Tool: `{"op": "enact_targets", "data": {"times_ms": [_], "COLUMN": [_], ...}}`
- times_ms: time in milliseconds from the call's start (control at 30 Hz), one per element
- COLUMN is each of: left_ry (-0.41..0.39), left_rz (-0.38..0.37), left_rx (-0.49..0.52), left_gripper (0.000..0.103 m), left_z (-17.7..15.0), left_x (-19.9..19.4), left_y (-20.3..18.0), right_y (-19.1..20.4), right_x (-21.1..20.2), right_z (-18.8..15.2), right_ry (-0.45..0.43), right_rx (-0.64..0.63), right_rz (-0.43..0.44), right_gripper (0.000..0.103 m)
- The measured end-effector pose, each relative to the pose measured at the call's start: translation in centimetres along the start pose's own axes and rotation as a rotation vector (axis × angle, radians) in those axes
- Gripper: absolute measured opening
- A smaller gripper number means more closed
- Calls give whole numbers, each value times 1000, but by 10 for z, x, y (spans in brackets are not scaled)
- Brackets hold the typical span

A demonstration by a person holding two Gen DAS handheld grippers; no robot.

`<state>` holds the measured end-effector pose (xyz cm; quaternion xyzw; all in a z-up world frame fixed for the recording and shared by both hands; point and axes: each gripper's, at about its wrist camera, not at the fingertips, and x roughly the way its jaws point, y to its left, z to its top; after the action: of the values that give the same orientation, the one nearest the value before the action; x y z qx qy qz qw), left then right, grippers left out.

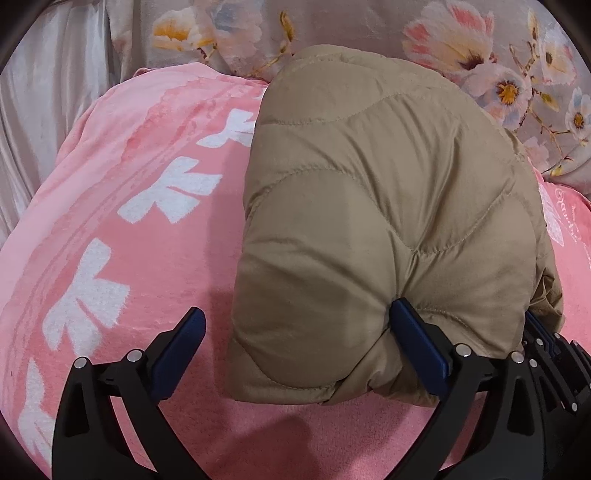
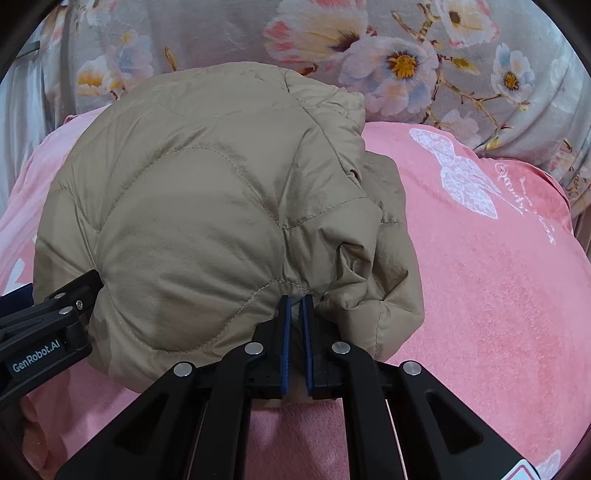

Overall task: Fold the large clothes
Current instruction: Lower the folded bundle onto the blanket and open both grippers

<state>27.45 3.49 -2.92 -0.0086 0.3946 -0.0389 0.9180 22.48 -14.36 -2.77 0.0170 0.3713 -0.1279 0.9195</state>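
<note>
Likely a bedroom (pink blanket [image 1: 147, 258], floral bedding [image 2: 424, 55]).

Jacket's [image 2: 207, 206] underside: hidden against the pink blanket [image 2: 480, 280].
Blanket script [image 2: 532, 199]: too small to read.
Floral cover [image 1: 369, 33]: cut off at frame top.

Soft, even indoor light here, nothing harsh, no glare. The tan jacket [image 1: 388, 221] throws a dull shadow onto the pink blanket [image 1: 110, 221] beside its left edge and under its near edge. Both views bend hard at the rims, corners black. Focus holds sharp in the middle; the floral bedding [image 2: 406, 55] softens slightly.
</note>
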Motion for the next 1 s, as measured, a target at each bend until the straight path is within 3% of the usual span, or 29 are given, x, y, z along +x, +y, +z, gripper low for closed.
{"op": "enact_targets", "data": {"times_ms": [600, 900, 967, 1000], "left_ry": [-46, -85, -80, -82], "left_rz": [24, 10, 12, 11], "left_rx": [16, -7, -8, -9], "left_gripper": [98, 98, 98, 98], "left_z": [-7, -9, -15, -20], "left_x": [4, -6, -17, -25], "left_y": [-4, 1, 2, 3], "right_y": [0, -19, -23, -26], "right_x": [1, 0, -10, -22], "right_z": [-1, -2, -5, -10], "right_ry": [-2, -11, -5, -7], "right_rx": [14, 111, 134, 149], "right_rz": [5, 103, 90, 95], "right_gripper": [6, 7, 14, 29]}}
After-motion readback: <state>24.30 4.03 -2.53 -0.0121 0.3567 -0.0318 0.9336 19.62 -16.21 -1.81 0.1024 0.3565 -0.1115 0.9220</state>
